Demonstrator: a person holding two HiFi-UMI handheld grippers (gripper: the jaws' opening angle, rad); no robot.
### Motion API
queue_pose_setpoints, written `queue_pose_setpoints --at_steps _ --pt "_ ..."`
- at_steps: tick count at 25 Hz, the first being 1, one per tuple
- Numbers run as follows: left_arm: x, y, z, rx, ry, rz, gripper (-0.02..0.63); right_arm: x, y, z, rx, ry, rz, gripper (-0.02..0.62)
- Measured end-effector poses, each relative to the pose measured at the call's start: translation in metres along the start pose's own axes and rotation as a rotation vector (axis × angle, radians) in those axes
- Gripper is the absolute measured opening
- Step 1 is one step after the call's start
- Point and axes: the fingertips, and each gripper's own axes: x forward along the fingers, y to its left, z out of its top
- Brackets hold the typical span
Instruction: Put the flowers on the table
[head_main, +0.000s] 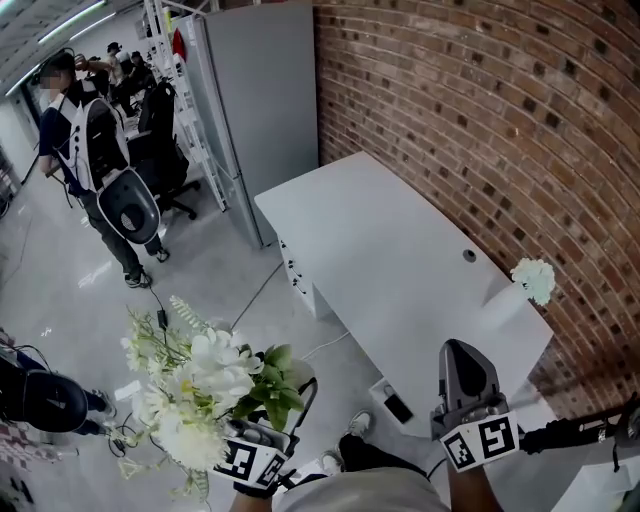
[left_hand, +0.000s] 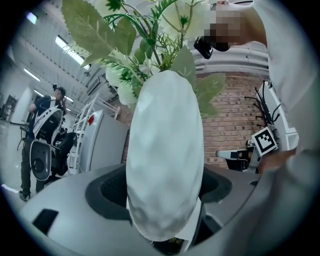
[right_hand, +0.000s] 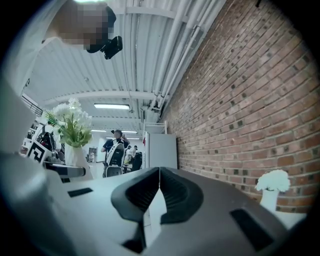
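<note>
A bunch of white flowers with green leaves stands in a white vase. My left gripper is shut on that vase, off the near left side of the white table. In the left gripper view the vase fills the gap between the jaws, with the flowers above. In the head view the blooms hide most of the vase. My right gripper is shut and holds nothing, over the table's near edge. In the right gripper view the jaws meet, and the held bunch shows to the left.
A small white vase of white blooms stands at the table's right corner, by the brick wall. A cable hole is in the tabletop. A grey cabinet stands behind the table. A person and office chairs are far left.
</note>
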Motion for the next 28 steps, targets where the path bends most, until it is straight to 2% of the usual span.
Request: queue_pose_setpoints --at_steps 16,21,28 --pt "0.104 0.015 0.0 0.005 0.005 -0.005 0.385 0.071 -0.064 -0.005 0.025 0.007 0.005 0.017" --pt "0.136 0.017 0.005 0.016 0.013 -0.004 0.385 0.084 -0.096 0.001 0.032 -0.001 -0.032 0.017" --pt "0.142 0.029 0.01 0.042 -0.007 0.024 0.385 0.081 -0.122 0.006 0.007 -0.034 -0.098 0.017"
